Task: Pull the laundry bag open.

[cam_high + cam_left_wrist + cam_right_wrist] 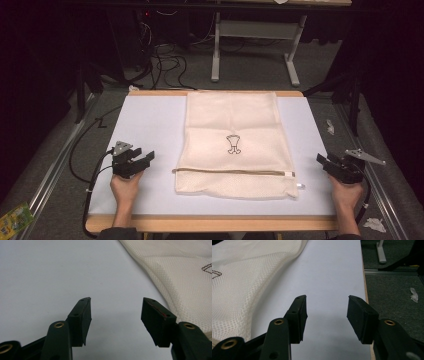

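Two grippers rest on the white table [150, 125], one at each lower side of the high view. Lower left, the left gripper [145, 159] has its jaws spread apart with nothing between them. Lower right, the right gripper [322, 161] likewise stands wide, holding nothing. Between them, well apart from both, a cream mesh laundry bag [232, 142] lies flat in the middle, its zipper [235, 172] running across near the bottom edge.
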